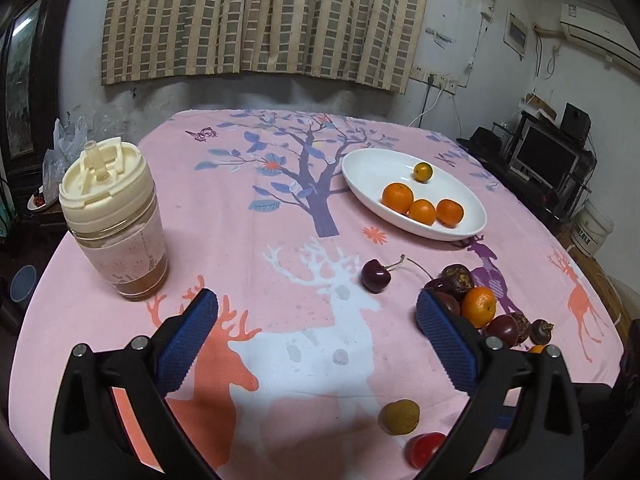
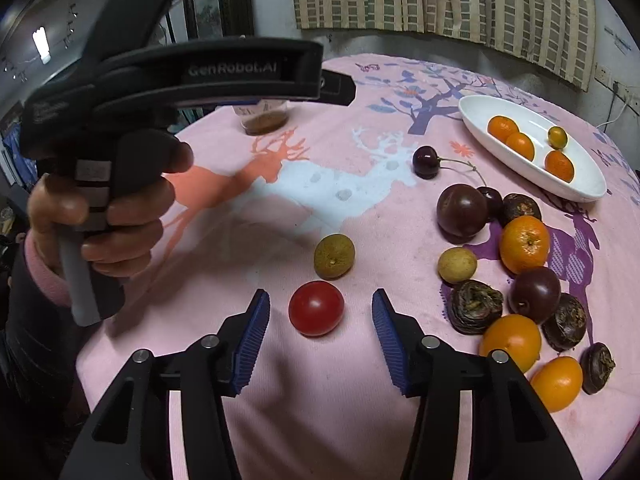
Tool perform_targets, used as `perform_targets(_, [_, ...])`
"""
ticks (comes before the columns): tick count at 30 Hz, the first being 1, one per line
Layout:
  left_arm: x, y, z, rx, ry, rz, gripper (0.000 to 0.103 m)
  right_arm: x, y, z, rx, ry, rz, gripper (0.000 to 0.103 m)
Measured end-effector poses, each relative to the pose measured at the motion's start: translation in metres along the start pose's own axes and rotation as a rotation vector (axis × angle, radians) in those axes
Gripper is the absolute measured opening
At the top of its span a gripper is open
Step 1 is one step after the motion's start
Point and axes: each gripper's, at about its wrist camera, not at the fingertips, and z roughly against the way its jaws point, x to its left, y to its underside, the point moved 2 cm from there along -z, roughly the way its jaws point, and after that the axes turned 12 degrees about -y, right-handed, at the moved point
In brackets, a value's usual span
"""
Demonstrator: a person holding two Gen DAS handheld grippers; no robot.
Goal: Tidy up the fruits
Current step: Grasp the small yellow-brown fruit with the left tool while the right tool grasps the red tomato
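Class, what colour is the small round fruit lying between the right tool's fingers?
Red, a cherry tomato; clearest in the right wrist view.

Pink tablecloth (image 1: 248, 216) spread wide, tumbler (image 1: 114, 220) standing upright at its left edge, checked curtain (image 1: 260, 20) hanging behind, monitor (image 1: 548, 156) off right, plastic bags (image 1: 68, 140) beyond the tumbler.
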Motion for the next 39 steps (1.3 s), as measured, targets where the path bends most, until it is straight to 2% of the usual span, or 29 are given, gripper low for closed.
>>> perform_targets(3, [-0.001, 0.002, 0.003, -0.009, -0.012, -0.022, 0.098, 0.003, 0.000, -0.008, 0.028, 0.010, -0.005, 0.049])
perform_targets(7, [-0.004, 0.003, 0.010, -0.030, -0.014, -0.041, 0.098, 0.003, 0.004, -0.017, 0.072, 0.023, -0.005, 0.030])
perform_targets(12, [-0.003, 0.004, 0.010, -0.013, -0.001, -0.046, 0.098, 0.001, 0.011, -0.002, 0.032, 0.027, -0.024, 0.029])
perform_targets(17, [-0.012, 0.020, 0.009, 0.049, 0.096, -0.144, 0.098, -0.018, 0.031, 0.044, -0.077, 0.036, -0.137, 0.029])
perform_targets(19, [-0.020, 0.033, 0.011, 0.075, 0.158, -0.200, 0.098, -0.026, 0.040, 0.059, -0.101, 0.055, -0.170, 0.029])
perform_targets(21, [-0.033, 0.046, 0.014, 0.088, 0.211, -0.265, 0.091, -0.033, 0.048, 0.070, -0.119, 0.072, -0.198, 0.029])
perform_targets(23, [-0.045, 0.055, 0.015, 0.095, 0.230, -0.327, 0.075, -0.038, 0.053, 0.076, -0.131, 0.077, -0.217, 0.029])
perform_targets(29, [-0.065, 0.073, 0.001, 0.166, 0.218, -0.416, 0.054, -0.043, 0.059, 0.083, -0.157, 0.062, -0.232, 0.030])
perform_targets(39, [-0.066, 0.078, -0.014, 0.237, 0.213, -0.421, 0.038, -0.047, 0.065, 0.089, -0.173, 0.051, -0.245, 0.030])
